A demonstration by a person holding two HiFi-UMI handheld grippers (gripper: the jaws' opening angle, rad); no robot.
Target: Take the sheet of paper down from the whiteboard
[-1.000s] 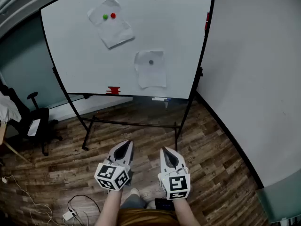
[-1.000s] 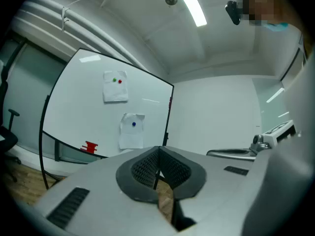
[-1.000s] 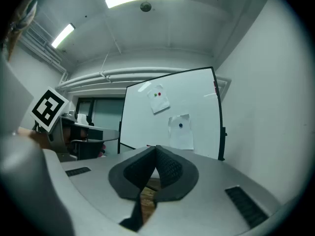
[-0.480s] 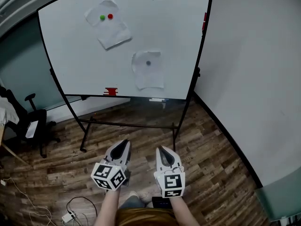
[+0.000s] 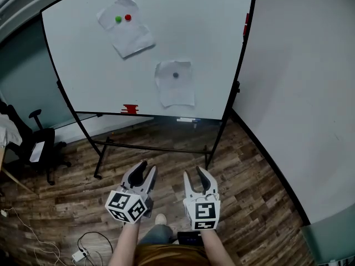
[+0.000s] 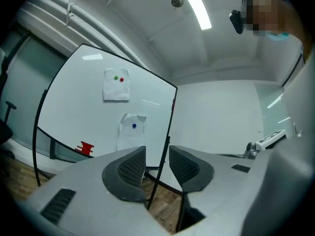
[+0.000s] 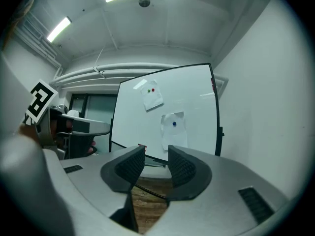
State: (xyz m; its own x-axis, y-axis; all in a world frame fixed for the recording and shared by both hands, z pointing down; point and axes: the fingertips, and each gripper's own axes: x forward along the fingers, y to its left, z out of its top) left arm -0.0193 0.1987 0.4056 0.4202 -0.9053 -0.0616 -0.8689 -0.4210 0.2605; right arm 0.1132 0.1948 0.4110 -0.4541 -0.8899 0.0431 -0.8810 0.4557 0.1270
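Once-shut left gripper (image 5: 147, 167), right gripper (image 5: 194, 172) opening; whiteboard (image 5: 199, 32) top cropped

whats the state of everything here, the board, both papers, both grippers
whiteboard: upright on its stand
upper sheet: on the whiteboard, tilted, pinned by a green magnet and a red magnet
lower sheet: on the whiteboard, wrinkled, pinned by one dark magnet
left gripper: jaws opening, nothing between them
right gripper: jaws opening, nothing between them
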